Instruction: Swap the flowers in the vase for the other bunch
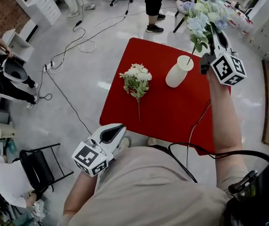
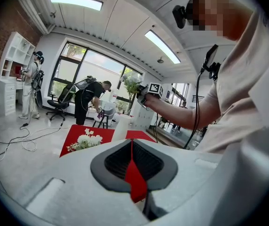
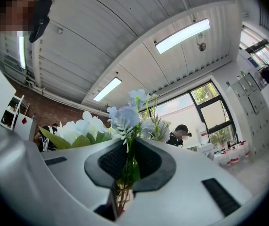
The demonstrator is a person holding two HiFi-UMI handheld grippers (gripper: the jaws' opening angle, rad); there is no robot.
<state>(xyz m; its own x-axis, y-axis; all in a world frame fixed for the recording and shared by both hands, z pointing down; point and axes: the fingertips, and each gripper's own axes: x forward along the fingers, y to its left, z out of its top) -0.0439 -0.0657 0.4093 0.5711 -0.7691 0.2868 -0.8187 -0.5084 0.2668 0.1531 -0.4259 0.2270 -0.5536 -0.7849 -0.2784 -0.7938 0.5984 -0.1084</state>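
A white vase (image 1: 178, 71) stands on the red table (image 1: 172, 112), right of centre. A bunch of white flowers (image 1: 136, 80) lies flat to its left, stem toward me. My right gripper (image 1: 213, 32) is raised over the table's far right and is shut on the stems of a pale blue and white bunch (image 1: 202, 15). The lowest stem tip hangs right at the vase's mouth; I cannot tell whether it is inside. In the right gripper view the stems pass between the pads (image 3: 146, 160). My left gripper (image 1: 117, 132) is shut and empty at the near left edge, facing the white bunch (image 2: 86, 140).
Cables (image 1: 78, 36) trail over the floor left of the table. A black chair (image 1: 38, 166) stands at lower left beside a person. Another person (image 1: 152, 4) stands beyond the table's far edge, with office chairs. White shelving (image 1: 45, 4) lines the far left.
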